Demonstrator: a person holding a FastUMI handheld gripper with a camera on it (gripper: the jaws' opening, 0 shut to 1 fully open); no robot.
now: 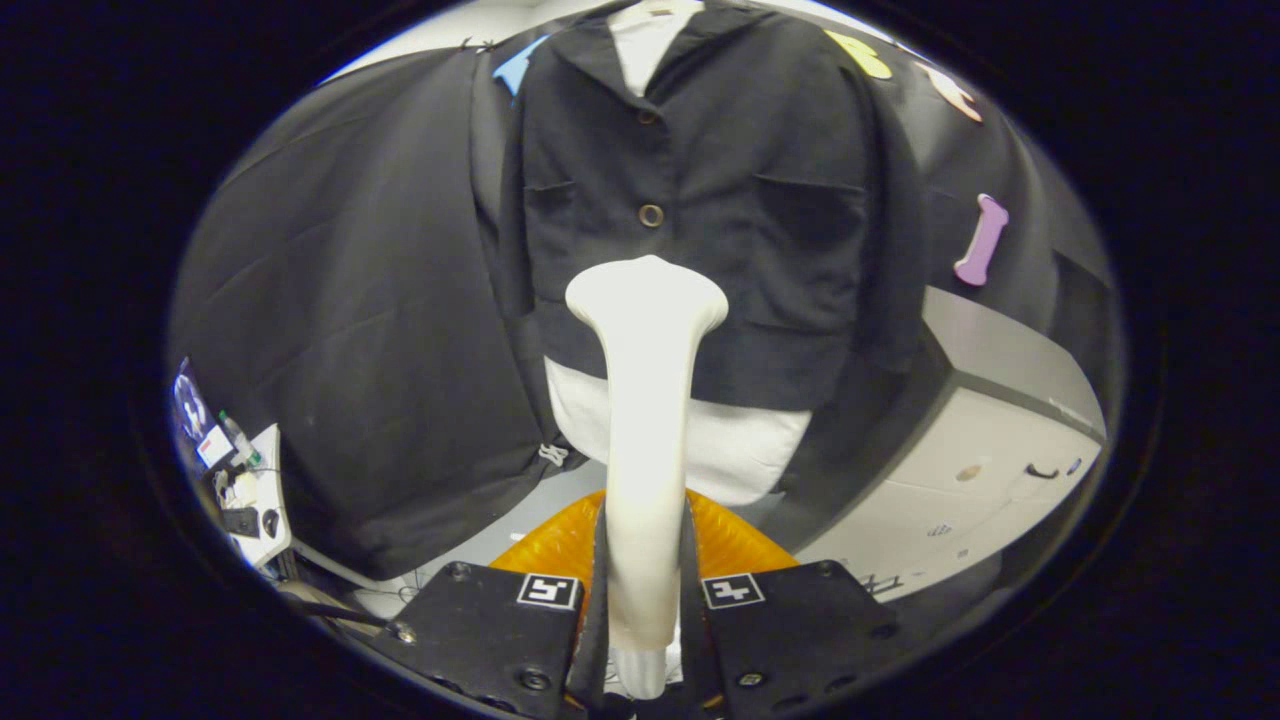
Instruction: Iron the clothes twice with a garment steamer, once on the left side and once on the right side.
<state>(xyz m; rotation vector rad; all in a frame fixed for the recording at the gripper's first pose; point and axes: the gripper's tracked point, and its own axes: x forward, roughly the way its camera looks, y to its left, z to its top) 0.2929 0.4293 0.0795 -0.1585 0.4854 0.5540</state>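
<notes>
A dark buttoned jacket (700, 200) hangs over a white shirt (740, 450) on a form in front of the booth wall. My gripper (645, 590) is shut on the handle of a white garment steamer (645, 400). The steamer stands upright between the fingers, and its wide head (647, 295) reaches up before the jacket's lower middle, just below the brass button (651, 215). I cannot tell whether the head touches the cloth.
An orange object (730, 545) sits behind the fingers, under the shirt hem. A grey-white cabinet (990, 430) stands to the right of the jacket. A small white table (255, 500) with bottles and gadgets is at the lower left.
</notes>
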